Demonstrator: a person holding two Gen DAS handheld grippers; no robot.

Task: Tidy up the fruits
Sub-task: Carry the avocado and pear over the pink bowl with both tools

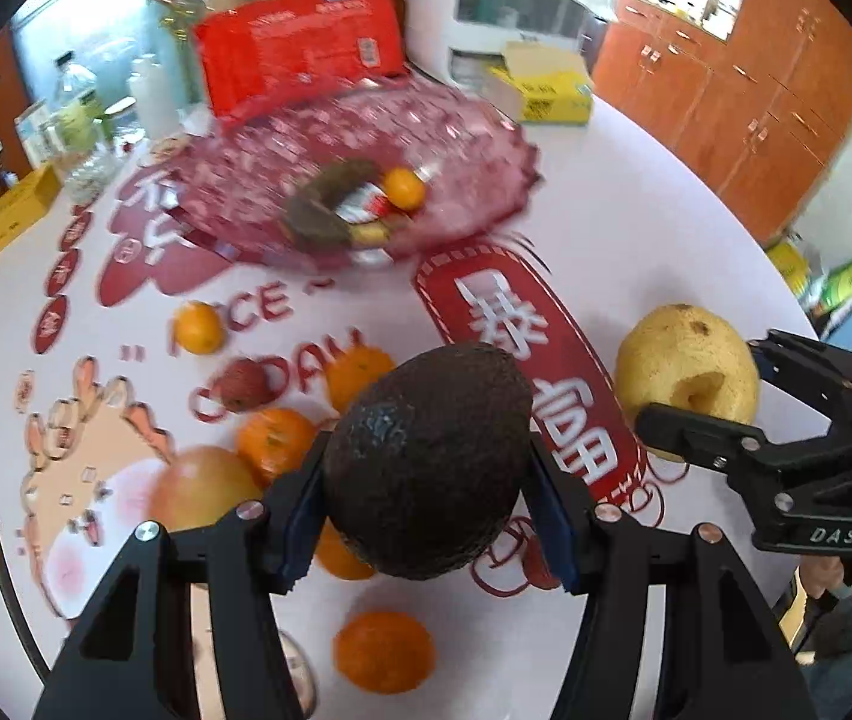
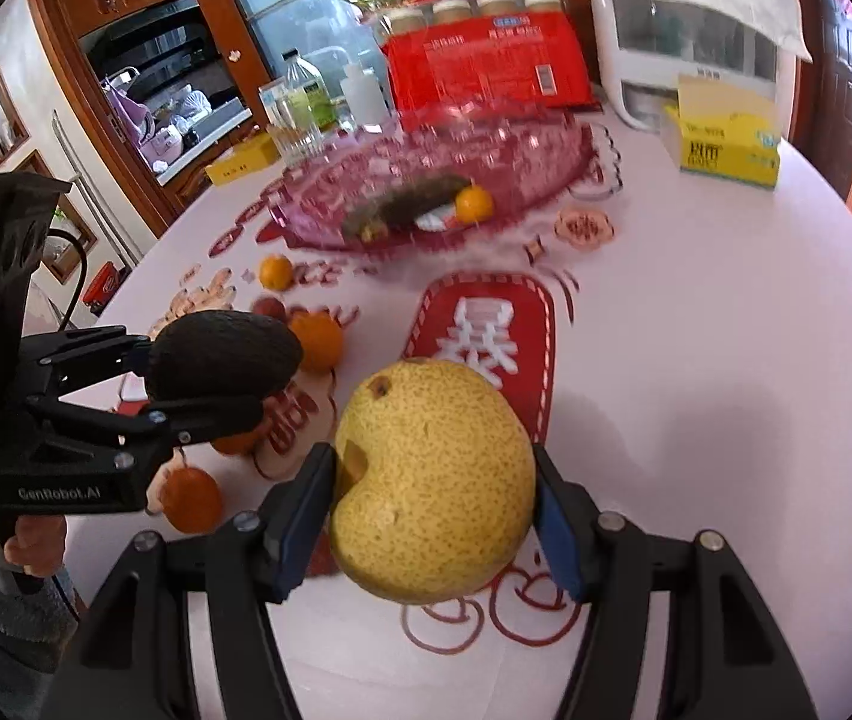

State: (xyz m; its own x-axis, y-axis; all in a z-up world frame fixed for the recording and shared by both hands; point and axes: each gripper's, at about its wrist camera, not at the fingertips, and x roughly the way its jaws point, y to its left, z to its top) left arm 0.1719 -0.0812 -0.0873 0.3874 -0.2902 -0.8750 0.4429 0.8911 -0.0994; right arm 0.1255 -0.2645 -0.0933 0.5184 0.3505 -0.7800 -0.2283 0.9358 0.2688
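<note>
Two jaws: left gripper (image 1: 426,474) is clamping the avocado (image 1: 426,456); right gripper (image 2: 435,501) is clamping the pear (image 2: 432,480).
Pink bowl (image 1: 474,120): sitting beyond both jaws, holding one orange (image 1: 405,187) and blurred dark items.

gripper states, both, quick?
Left gripper: closed on the avocado.
Right gripper: closed on the pear.

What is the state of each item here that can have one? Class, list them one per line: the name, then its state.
Left gripper: shut on the avocado.
Avocado: clamped between the jaws, off the table.
Right gripper: shut on the pear.
Pear: gripped, skin blemished.
Pink glass bowl: upright, holding a few items including a small orange.
Loose oranges: lying on the table, outside the bowl.
Yellow box: flap open.
</note>
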